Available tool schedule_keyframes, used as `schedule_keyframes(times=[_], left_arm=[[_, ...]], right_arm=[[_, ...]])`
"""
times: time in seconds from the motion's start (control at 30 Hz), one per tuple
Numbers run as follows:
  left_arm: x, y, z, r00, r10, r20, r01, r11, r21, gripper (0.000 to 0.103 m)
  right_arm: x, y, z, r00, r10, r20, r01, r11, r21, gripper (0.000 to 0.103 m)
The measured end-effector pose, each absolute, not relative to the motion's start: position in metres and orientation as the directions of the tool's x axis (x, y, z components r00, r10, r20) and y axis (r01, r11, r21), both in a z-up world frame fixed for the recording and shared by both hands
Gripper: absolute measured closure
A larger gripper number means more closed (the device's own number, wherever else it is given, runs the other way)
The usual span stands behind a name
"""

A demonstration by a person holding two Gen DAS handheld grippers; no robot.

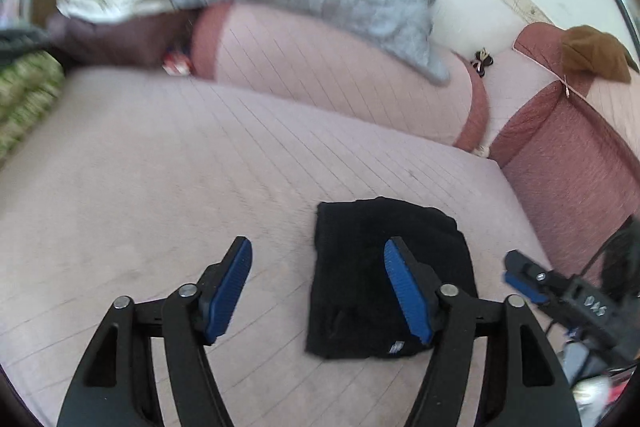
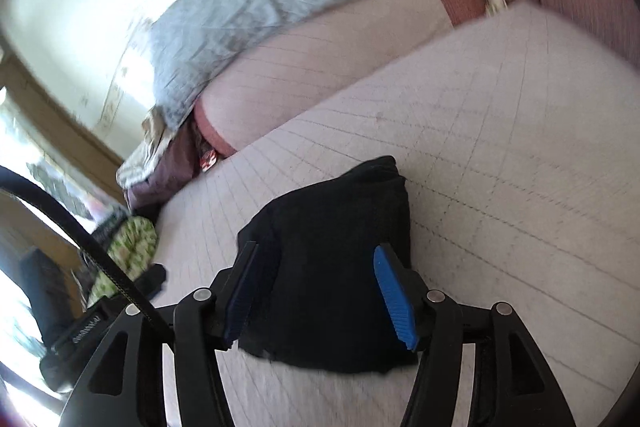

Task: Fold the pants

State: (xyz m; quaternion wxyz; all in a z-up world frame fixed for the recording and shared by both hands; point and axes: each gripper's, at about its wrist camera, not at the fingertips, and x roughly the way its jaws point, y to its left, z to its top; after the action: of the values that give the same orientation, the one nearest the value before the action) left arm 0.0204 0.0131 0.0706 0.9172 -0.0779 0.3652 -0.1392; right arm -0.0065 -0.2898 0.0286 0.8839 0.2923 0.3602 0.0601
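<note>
The folded black pants [image 1: 384, 279] lie near the front edge of the pink quilted mattress [image 1: 160, 163]. Both the left gripper [image 1: 318, 287] and right gripper [image 2: 316, 291] are spread, nothing pinched. The soft bundle could be snagged and unfolded by a fingertip drawn across it.

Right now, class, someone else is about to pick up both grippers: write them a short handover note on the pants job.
Left gripper: open, nothing held, above the mattress just left of the pants.
Right gripper: open, nothing held, over the near part of the pants.
Pants: black, lying in a compact folded bundle on the pink quilted mattress, free of both sets of jaws.
Done: the folding looks finished and the bundle has been let go.
Left: probably only a check that the edges lie neat; otherwise withdraw both grippers.
</note>
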Motion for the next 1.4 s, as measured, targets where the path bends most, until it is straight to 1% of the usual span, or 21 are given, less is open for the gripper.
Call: schedule_keyframes(times=[0.07, 0.1, 0.17, 0.23, 0.3, 0.4, 0.53, 0.67, 0.87, 1.03, 1.23, 1.4], left_arm=[[0.002, 0.014, 0.076, 0.724, -0.276, -0.633, 0.191, 0.961, -0.201, 0.031], [-0.007, 0.015, 0.077, 0.736, -0.258, -0.626, 0.186, 0.966, -0.179, 0.028], [-0.026, 0.015, 0.079, 0.76, -0.225, -0.609, 0.178, 0.974, -0.139, 0.022], [-0.039, 0.015, 0.08, 0.781, -0.207, -0.589, 0.173, 0.978, -0.114, 0.021], [-0.048, 0.012, 0.078, 0.788, -0.195, -0.584, 0.174, 0.98, -0.093, 0.016], [-0.05, 0.004, 0.074, 0.776, -0.209, -0.594, 0.191, 0.977, -0.094, 0.015], [-0.048, -0.005, 0.066, 0.756, -0.215, -0.618, 0.211, 0.974, -0.082, 0.015], [-0.047, -0.011, 0.057, 0.736, -0.216, -0.642, 0.215, 0.973, -0.081, 0.015], [-0.037, -0.013, 0.044, 0.684, -0.231, -0.692, 0.211, 0.971, -0.115, 0.015], [-0.032, -0.017, 0.033, 0.651, -0.227, -0.724, 0.216, 0.97, -0.109, 0.015], [-0.029, -0.024, 0.021, 0.612, -0.222, -0.759, 0.226, 0.969, -0.101, 0.015], [-0.026, -0.025, 0.016, 0.596, -0.224, -0.771, 0.23, 0.968, -0.103, 0.015]], right_arm=[[-0.027, -0.278, 0.039, 0.745, 0.281, -0.605, 0.095, 0.853, 0.513, 0.031], [-0.039, -0.272, 0.041, 0.747, 0.266, -0.61, 0.093, 0.866, 0.492, 0.029], [-0.059, -0.26, 0.04, 0.739, 0.25, -0.625, 0.088, 0.885, 0.457, 0.029], [-0.073, -0.251, 0.035, 0.722, 0.231, -0.652, 0.089, 0.904, 0.419, 0.029], [-0.086, -0.242, 0.028, 0.704, 0.21, -0.679, 0.09, 0.921, 0.379, 0.029], [-0.095, -0.231, 0.017, 0.68, 0.184, -0.71, 0.087, 0.941, 0.327, 0.029], [-0.094, -0.226, 0.011, 0.673, 0.154, -0.723, 0.088, 0.954, 0.285, 0.028], [-0.089, -0.227, 0.005, 0.668, 0.152, -0.729, 0.099, 0.952, 0.289, 0.026], [-0.083, -0.234, -0.011, 0.636, 0.156, -0.756, 0.14, 0.939, 0.313, 0.026], [-0.079, -0.24, -0.019, 0.621, 0.171, -0.765, 0.162, 0.927, 0.338, 0.024], [-0.076, -0.242, -0.025, 0.608, 0.192, -0.77, 0.173, 0.915, 0.365, 0.023], [-0.073, -0.245, -0.031, 0.595, 0.207, -0.777, 0.182, 0.907, 0.381, 0.022]])
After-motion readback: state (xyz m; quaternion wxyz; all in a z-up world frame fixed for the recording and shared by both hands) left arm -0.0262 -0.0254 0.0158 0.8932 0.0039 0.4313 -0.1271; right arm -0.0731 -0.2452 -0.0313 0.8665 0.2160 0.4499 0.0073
